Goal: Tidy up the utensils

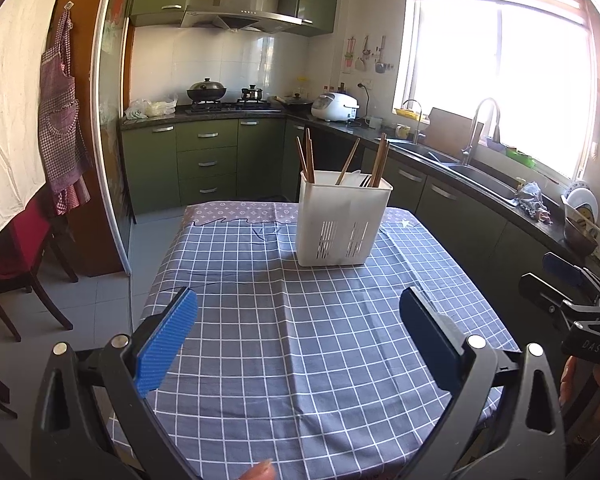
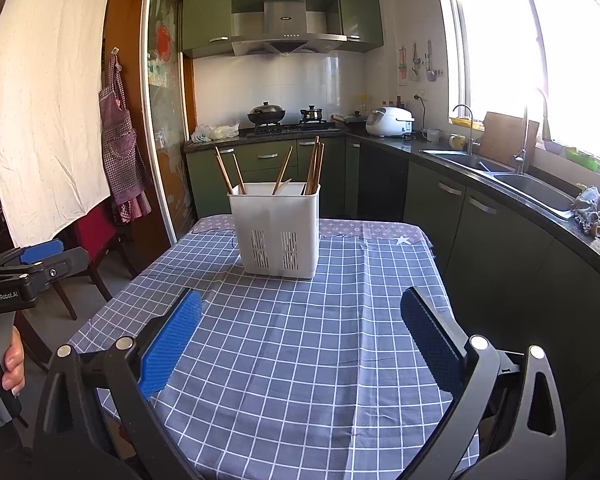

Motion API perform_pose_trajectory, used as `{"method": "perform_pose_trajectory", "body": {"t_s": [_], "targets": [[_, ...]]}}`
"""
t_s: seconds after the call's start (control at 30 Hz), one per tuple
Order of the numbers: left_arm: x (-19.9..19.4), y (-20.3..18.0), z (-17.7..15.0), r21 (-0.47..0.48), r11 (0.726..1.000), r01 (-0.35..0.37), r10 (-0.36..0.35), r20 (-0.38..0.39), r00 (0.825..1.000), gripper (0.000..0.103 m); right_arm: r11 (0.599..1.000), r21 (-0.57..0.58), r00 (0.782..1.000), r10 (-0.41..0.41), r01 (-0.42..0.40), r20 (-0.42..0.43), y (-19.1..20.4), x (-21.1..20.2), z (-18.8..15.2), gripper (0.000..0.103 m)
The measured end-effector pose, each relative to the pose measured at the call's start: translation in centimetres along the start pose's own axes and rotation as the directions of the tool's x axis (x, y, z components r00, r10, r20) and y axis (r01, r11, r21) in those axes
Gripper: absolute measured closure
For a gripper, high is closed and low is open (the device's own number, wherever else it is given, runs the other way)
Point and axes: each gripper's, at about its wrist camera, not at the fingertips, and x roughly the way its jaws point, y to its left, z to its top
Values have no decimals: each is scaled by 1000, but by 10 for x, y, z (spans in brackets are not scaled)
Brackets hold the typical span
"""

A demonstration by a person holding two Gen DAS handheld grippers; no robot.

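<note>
**Both grippers hung open over the checked table; utensils stood in the white caddy**

On the left, a purple checked apron hung by the door frame above a red chair. The left gripper hovered above the table with its blue-padded fingers spread wide and nothing between them. Its counterpart, the right gripper, was equally wide apart and empty (in the right wrist view a hand held the other tool's handle at the left edge).

Ahead of both, toward the far end of the blue-and-white checked cloth, stood the white utensil holder, upright and slotted near its base. Wooden chopsticks leaned out of its left compartment, more chopsticks out of its right, and one stick sat slanted between. Something pale lay inside too, though what it was could not be told.

To the right, the sink ran under a bright window.
</note>
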Motion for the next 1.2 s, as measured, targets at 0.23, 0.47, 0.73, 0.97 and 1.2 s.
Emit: {"method": "perform_pose_trajectory", "body": {"t_s": [0.23, 0.47, 0.73, 0.97, 1.2], "targets": [[-3, -1, -1, 9, 1000, -1, 1, 12, 1000, 7, 1000, -7, 1000, 7, -7, -2, 4, 2, -1, 5], [-4, -1, -2, 7, 1000, -2, 2, 15, 1000, 7, 1000, -6, 1000, 12, -12, -2, 4, 4, 0, 5], [-5, -1, -2, 9, 1000, -4, 4, 11, 1000, 7, 1000, 2, 1000, 22, -22, 5, 2, 4, -1, 5], [-5, 0, -2, 0, 1000, 0, 0, 7, 1000, 7, 1000, -1, 1000, 17, -17, 12, 3, 2, -1, 5], [-4, -1, -3, -3, 1000, -5, 5, 5, 1000, 7, 1000, -4, 1000, 17, -17, 10, 4, 2, -2, 5]]}}
